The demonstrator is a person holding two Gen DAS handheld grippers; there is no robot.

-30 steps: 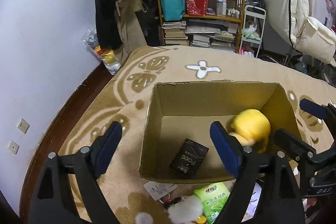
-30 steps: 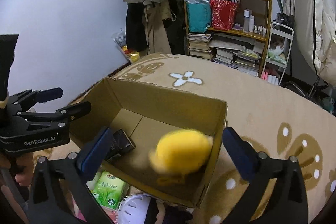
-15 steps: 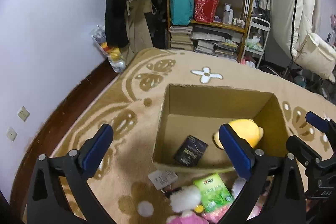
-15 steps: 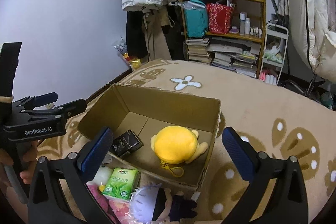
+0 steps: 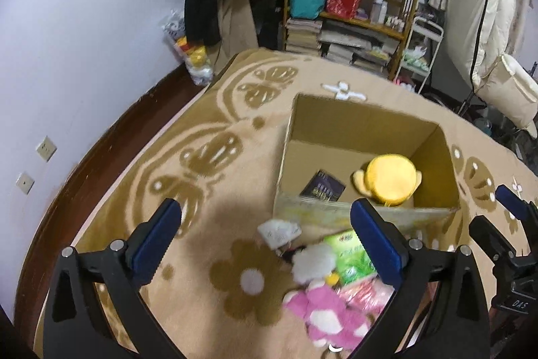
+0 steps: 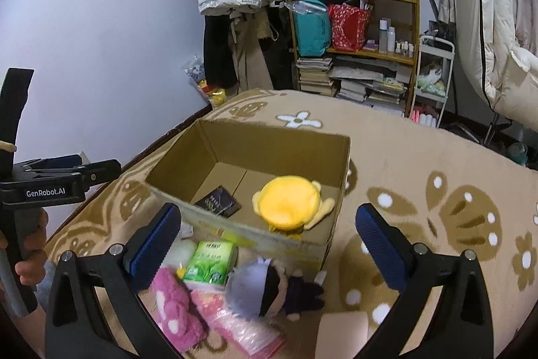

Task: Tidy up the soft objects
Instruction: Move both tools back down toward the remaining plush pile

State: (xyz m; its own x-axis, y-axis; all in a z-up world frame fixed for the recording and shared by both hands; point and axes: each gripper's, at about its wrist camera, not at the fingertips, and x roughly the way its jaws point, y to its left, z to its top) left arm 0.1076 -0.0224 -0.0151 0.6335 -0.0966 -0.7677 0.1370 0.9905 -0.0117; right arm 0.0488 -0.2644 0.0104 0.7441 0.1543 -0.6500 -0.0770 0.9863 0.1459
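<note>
An open cardboard box (image 5: pixel 336 120) (image 6: pixel 275 140) stands on the tan rug. A yellow plush (image 5: pixel 390 179) (image 6: pixel 285 202) and a small black packet (image 5: pixel 322 187) (image 6: pixel 218 201) lie inside it. In front of the box lie a pink plush (image 5: pixel 322 308) (image 6: pixel 175 305), a green tissue pack (image 5: pixel 353 254) (image 6: pixel 210 261), a white fluffy toy (image 5: pixel 314 261) and a grey-haired doll (image 6: pixel 265 288). My left gripper (image 5: pixel 269 238) is open and empty above the rug, near the pile. My right gripper (image 6: pixel 269 241) is open and empty above the pile.
A wooden shelf (image 6: pixel 356 32) with bags, books and bottles stands beyond the rug. Coats hang left of it. A white cart (image 6: pixel 433 73) and white bedding (image 6: pixel 497 22) are at the right. A pink plastic packet (image 6: pixel 242 325) lies in the pile. Dark wooden floor (image 5: pixel 101 157) borders the rug.
The yellow plush dropped into the box and now lies still. Both grippers have pulled back and up from the box, bringing the pile in front of it into view.
</note>
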